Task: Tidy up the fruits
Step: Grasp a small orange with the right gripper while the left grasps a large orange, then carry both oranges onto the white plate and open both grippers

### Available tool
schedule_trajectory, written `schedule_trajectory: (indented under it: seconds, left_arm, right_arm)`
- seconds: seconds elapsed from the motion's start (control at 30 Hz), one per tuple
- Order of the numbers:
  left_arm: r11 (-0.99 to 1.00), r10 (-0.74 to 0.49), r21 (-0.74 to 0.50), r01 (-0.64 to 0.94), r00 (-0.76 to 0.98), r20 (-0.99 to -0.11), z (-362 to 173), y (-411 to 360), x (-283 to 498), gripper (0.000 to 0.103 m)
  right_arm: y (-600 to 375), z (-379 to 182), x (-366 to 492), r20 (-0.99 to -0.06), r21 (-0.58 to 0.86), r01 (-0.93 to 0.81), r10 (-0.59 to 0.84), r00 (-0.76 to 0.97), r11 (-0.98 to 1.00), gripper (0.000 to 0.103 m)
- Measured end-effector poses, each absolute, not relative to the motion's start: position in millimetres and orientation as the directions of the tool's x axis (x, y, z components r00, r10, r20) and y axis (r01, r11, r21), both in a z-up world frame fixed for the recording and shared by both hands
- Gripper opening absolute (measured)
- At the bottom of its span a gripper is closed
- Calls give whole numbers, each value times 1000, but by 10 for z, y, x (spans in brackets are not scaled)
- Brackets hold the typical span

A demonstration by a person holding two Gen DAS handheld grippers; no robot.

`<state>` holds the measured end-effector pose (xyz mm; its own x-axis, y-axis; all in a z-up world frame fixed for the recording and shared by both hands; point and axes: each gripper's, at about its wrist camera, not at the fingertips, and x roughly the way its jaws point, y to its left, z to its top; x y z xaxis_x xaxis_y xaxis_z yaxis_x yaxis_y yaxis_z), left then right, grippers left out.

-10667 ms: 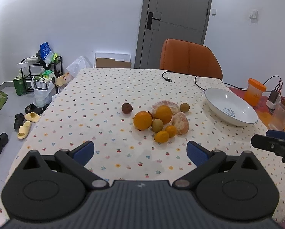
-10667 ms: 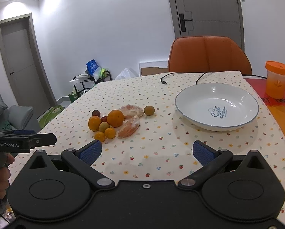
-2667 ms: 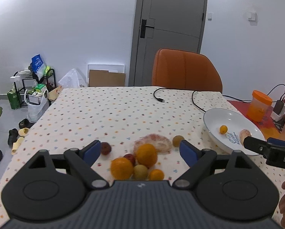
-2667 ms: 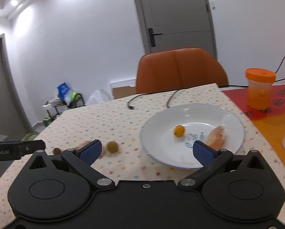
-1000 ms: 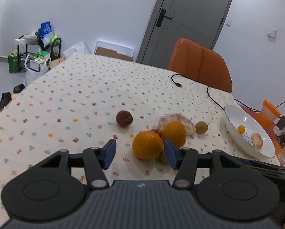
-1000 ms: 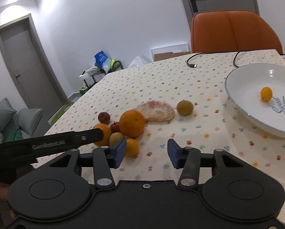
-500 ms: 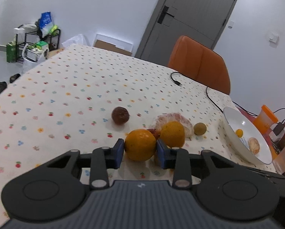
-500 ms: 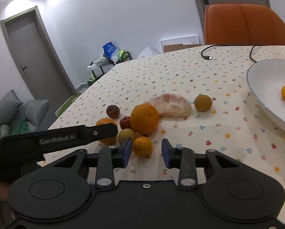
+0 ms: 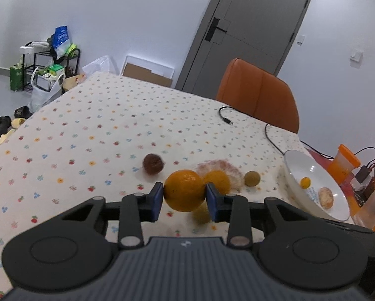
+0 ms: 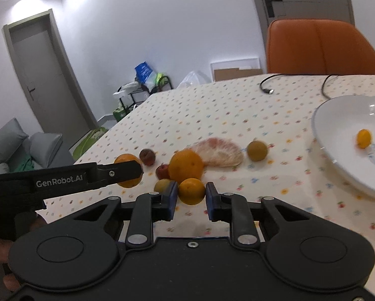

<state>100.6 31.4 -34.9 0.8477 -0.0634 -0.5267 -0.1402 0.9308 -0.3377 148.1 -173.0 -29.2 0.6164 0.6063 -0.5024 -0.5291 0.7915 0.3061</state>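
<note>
In the left wrist view, the left gripper is clamped on a large orange, its blue pads pressing both sides of the fruit above the floral tablecloth. Behind it lie a second orange, a peeled pomelo segment, a dark brown fruit and a small greenish-brown fruit. The white bowl to the right holds a kumquat and a peeled citrus piece. In the right wrist view, the right gripper brackets a small tangerine on the table; narrow gaps show on both sides, so its jaws are not clamped on it. A yellow-green fruit sits just beside its left pad, with a small red fruit behind.
</note>
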Motion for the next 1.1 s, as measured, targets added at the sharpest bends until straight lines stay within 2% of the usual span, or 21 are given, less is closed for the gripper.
schedule_trajectory:
  seconds: [0.73, 1.1]
  left_arm:
    - [960, -104, -277, -35, 876, -470, 27, -309, 965, 35]
    - [964, -134, -267, 7, 878, -459, 33, -542, 1010, 35]
  right_arm:
    - [-2675, -41, 1390, -428, 323, -398, 508, 748, 859, 22]
    - [-3044, -57, 1389, -414, 330, -336, 455, 788, 882, 22]
